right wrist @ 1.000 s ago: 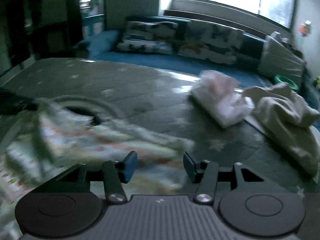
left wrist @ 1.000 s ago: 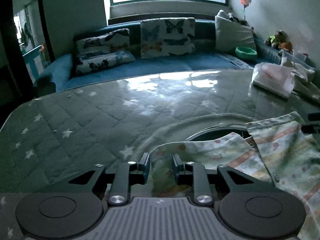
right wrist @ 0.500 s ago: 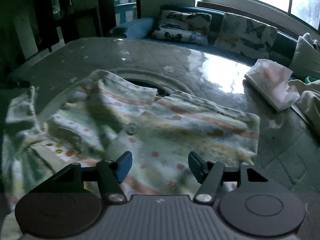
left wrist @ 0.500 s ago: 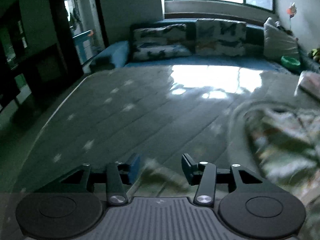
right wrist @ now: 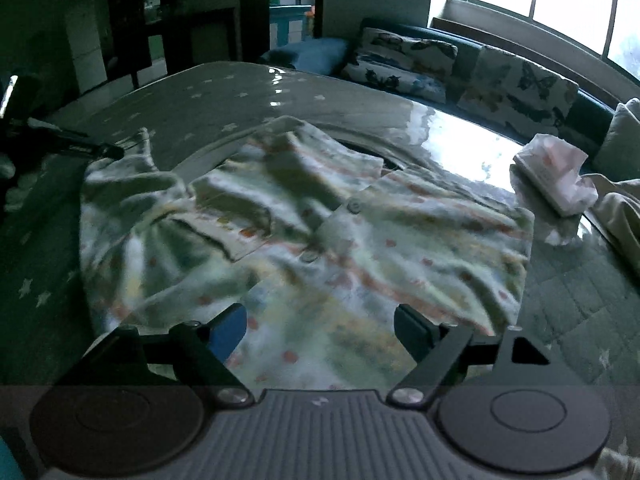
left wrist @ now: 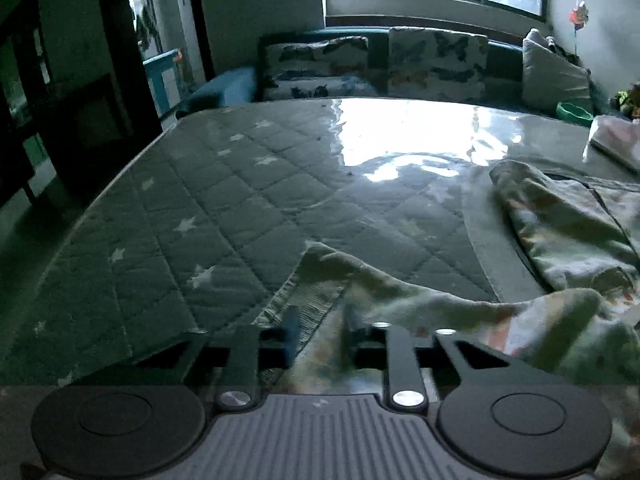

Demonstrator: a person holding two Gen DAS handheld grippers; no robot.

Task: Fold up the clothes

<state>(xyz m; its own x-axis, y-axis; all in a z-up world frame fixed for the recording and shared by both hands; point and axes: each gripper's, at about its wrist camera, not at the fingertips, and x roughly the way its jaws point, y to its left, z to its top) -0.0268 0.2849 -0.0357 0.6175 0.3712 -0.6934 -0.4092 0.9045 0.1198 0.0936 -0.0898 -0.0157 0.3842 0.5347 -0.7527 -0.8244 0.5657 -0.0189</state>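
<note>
A small pale patterned garment with buttons [right wrist: 320,236] lies spread and rumpled on the quilted star-print table top [right wrist: 48,264]. My right gripper [right wrist: 320,326] is open wide just above its near hem, holding nothing. In the left wrist view the same garment [left wrist: 560,232] lies at the right, and its ribbed sleeve cuff [left wrist: 308,296] lies between the fingers of my left gripper [left wrist: 320,332]. The left jaws stand a little apart around the cuff; whether they pinch it is unclear. The left gripper also shows at the far left of the right wrist view [right wrist: 60,148].
A folded white-pink cloth bundle [right wrist: 556,176] and a cream garment pile [right wrist: 620,216] lie at the table's right side. A blue sofa with butterfly cushions [left wrist: 432,64] runs behind the table under a window. A green bowl [left wrist: 574,111] sits on it. Dark furniture [left wrist: 80,120] stands left.
The left gripper let go of the garment's edge, swung left, and now has the sleeve cuff between its fingers. The right gripper pulled back and opened wider; the garment now lies spread out.
</note>
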